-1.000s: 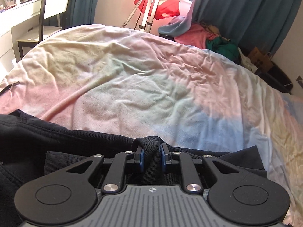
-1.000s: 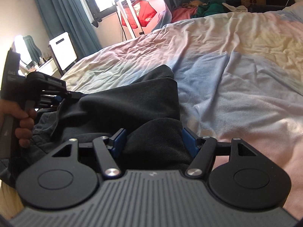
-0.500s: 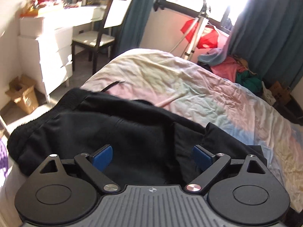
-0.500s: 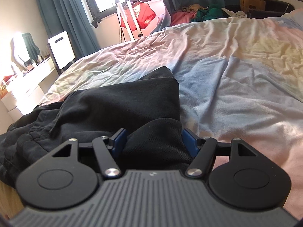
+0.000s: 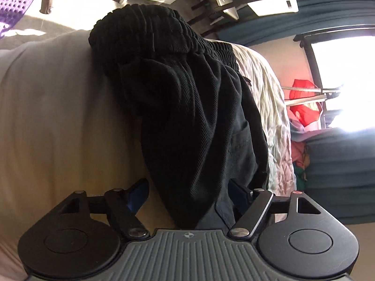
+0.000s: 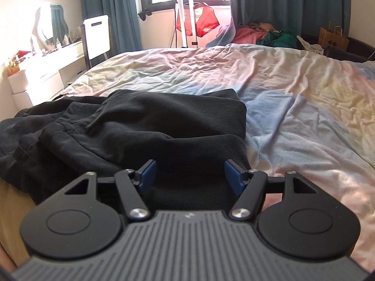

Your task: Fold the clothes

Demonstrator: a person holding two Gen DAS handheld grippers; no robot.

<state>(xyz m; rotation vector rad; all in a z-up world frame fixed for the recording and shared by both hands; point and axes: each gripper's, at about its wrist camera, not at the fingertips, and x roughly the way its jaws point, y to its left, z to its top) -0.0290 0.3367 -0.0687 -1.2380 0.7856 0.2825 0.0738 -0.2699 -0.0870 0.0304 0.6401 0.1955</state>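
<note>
Black trousers [image 6: 164,121] lie crumpled at the near left of the bed [image 6: 293,93]. Their elastic waistband [image 5: 152,30] hangs over the bed's side [image 5: 58,117] in the left wrist view, which is rolled sideways. My left gripper [image 5: 188,194] is at this hanging end. Its jaws are closing with a drooping fold of black cloth between them, and the left pad [image 5: 138,195] still stands apart from the cloth. My right gripper [image 6: 190,175] is at the trousers' near right end, its pads pressed against a thick fold of the cloth.
A white dresser [image 6: 46,75] and a chair [image 6: 97,35] stand left of the bed. A garment steamer stand [image 6: 185,23], a pile of clothes [image 6: 262,35] and a paper bag [image 6: 332,37] are beyond it. A purple mat [image 5: 14,7] lies on the floor.
My left gripper let go of the pinched cloth, opened wide, swung left to the bed's edge and rolled sideways. The right gripper shifted slightly and kept its fold.
</note>
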